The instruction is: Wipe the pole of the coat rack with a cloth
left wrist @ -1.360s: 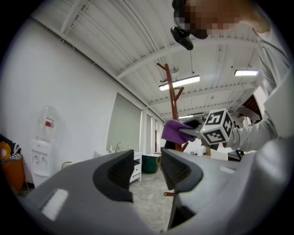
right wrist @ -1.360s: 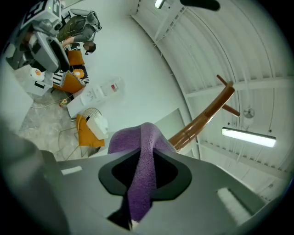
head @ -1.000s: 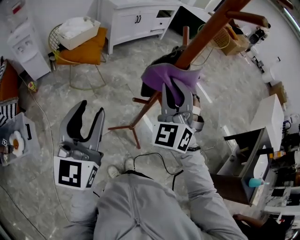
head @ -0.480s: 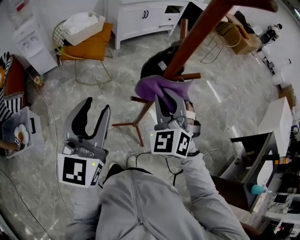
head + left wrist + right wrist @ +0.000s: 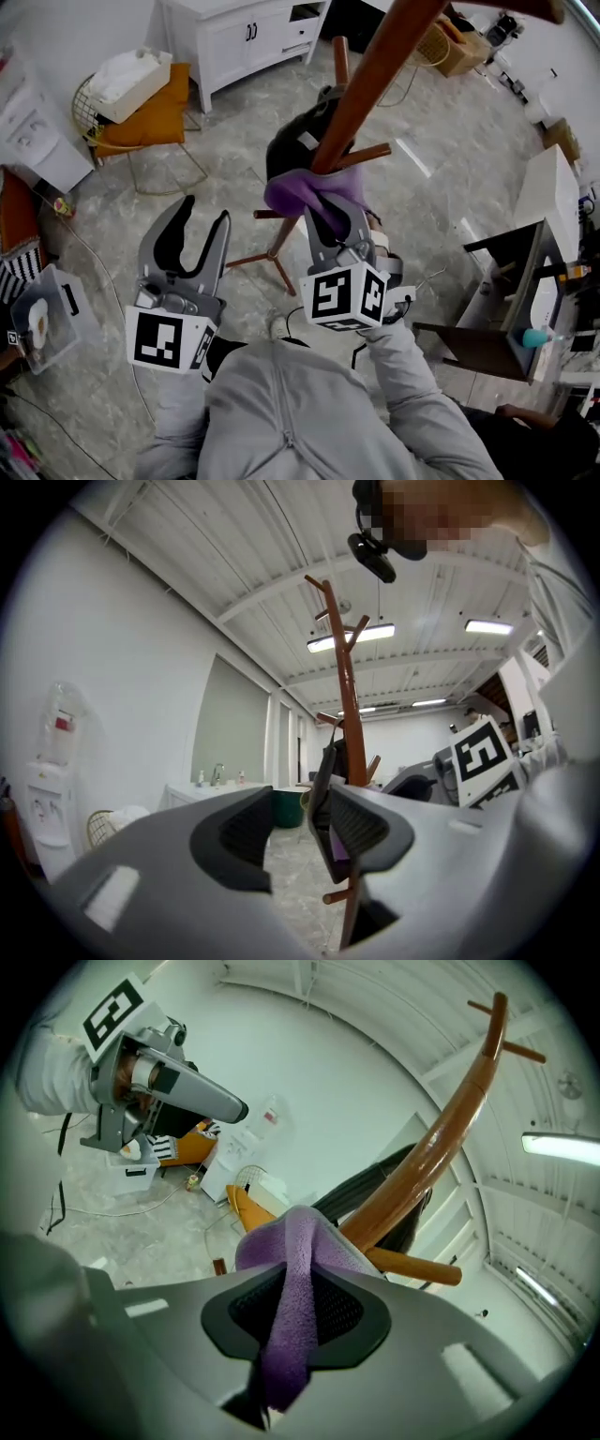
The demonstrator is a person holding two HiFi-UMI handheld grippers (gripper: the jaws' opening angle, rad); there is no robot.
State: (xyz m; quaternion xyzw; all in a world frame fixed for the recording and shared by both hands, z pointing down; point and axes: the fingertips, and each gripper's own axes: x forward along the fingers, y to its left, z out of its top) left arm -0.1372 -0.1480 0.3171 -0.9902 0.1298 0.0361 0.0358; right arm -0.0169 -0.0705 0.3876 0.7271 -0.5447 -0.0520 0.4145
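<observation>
Right tool (image 5: 330,217): jaws clamped on a fold of the purple cloth (image 5: 298,187). The right gripper view shows the strip running between the pads, with the loose bulk bunched ahead of the tips.

That bulk is pressed to the lower part of the pole (image 5: 375,80) of the coat rack (image 5: 349,714), just under a short side peg (image 5: 367,155) and above the splayed legs (image 5: 270,255).

Judgement: the fold is pinched so that a soft wad leads — cloth meets the wood, not the tool.

A dark bag or garment (image 5: 292,141) hangs behind the cloth; I cannot tell which.

Left tool (image 5: 202,212): jaws wide apart with nothing between them, held off to the left, well clear of the pole. Judged idle — the rack stands on its own legs on the floor (image 5: 450,178), so it needs no steadying.

Wiping looks to be mid-stroke on the lower stretch.
</observation>
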